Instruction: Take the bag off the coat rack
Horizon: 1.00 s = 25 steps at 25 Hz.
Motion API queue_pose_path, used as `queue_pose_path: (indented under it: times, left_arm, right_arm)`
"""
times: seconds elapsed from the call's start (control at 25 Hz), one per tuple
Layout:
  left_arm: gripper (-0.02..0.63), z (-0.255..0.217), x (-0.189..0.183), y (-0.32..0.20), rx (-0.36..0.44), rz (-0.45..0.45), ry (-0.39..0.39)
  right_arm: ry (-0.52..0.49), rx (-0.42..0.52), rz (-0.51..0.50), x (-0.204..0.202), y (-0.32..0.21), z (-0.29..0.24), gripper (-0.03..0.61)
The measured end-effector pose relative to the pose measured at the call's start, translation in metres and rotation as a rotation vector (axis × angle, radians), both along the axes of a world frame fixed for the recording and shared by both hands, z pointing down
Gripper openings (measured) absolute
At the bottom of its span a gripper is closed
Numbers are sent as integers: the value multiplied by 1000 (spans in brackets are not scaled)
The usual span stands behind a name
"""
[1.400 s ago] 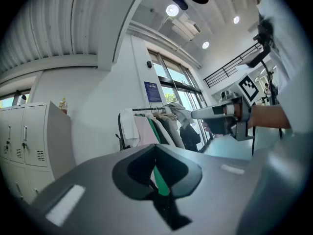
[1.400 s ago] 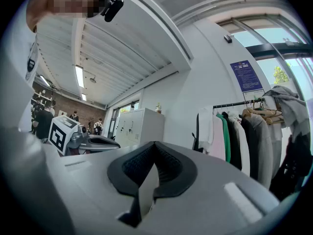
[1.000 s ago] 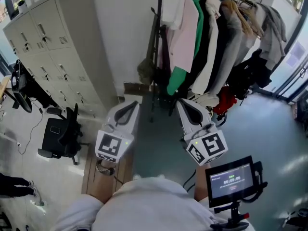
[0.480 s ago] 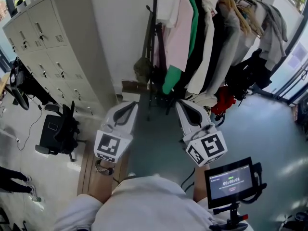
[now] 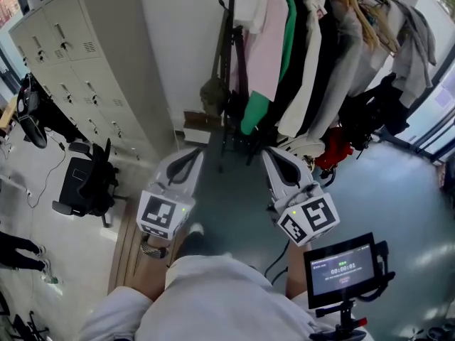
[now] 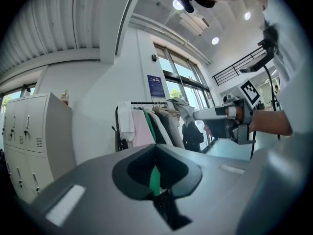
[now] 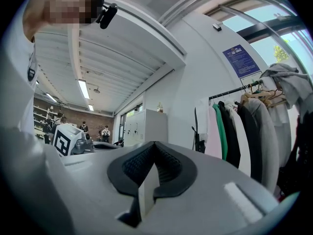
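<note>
Both grippers are closed, jaws pressed together with nothing between them. The left gripper point(image 5: 190, 155) and the right gripper point(image 5: 272, 155) point level, side by side, toward the coat rack point(image 5: 231, 20). An olive bag point(image 5: 213, 94) hangs at the rack's left end, against the black upright pole and beside a pink garment point(image 5: 266, 41), well apart from both grippers. Pale lockers point(image 5: 64, 55) stand to the left.

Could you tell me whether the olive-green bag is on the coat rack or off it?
On it: the olive-green bag hangs by its strap at the left end of the black metal coat rack.
</note>
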State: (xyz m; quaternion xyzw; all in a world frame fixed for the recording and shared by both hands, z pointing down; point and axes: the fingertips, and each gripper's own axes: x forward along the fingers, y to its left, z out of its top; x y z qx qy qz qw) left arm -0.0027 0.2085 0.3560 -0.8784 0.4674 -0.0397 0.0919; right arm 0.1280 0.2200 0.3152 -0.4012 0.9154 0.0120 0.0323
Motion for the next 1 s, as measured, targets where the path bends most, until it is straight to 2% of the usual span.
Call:
queue_pose_path:
  times: [0.16, 0.36, 1.0]
  left_arm:
    - [-2, 5, 0, -20, 1, -5, 3]
    - [-2, 8, 7, -61, 2, 14, 6]
    - [-2, -5, -22, -261, 7, 81, 8]
  right_arm:
    - [-15, 31, 4, 5, -16, -2, 2]
    - [9, 23, 11, 7, -54, 5, 2]
    - [-4, 1, 103, -23, -245, -14, 3]
